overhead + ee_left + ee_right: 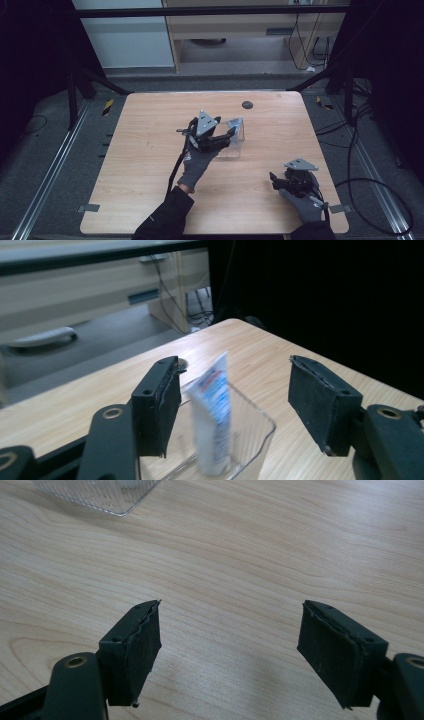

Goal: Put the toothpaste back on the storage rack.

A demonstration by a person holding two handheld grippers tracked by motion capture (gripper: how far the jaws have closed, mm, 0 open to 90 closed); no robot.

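Light wooden desk [150,165], rounded corners, dark surroundings. A clear plastic container [234,142] sits a little past the middle of the desk, slightly toward the right side. A white tube [234,123] with blue and red print stands in it, leaning, its crimped end sticking up above the rim.

Left gripper [231,134]: held by a grey-gloved hand [200,162] near the desk centre, pointing right at the container. Grey three-cornered plate on top, black cable trailing back along the forearm. In the left gripper view the jaws are spread wide, released, nothing between the pads in contact. The tube [214,415] stands between the two jaws and nearer the left-hand jaw in that view; it touches neither pad as far as the picture shows. The container [260,432] lies below and just ahead of the jaws, its rim visible as a clear edge.

Right gripper [273,180]: held low at the near right part of the desk, well apart from the container, pointing left. In the right gripper view its jaws are likewise spread apart and grasp nothing; bare wood grain shows between them. A corner of the container [100,492] appears at the top left of that view.

A small dark round spot [247,104] sits on the desk near the far edge, behind the container.
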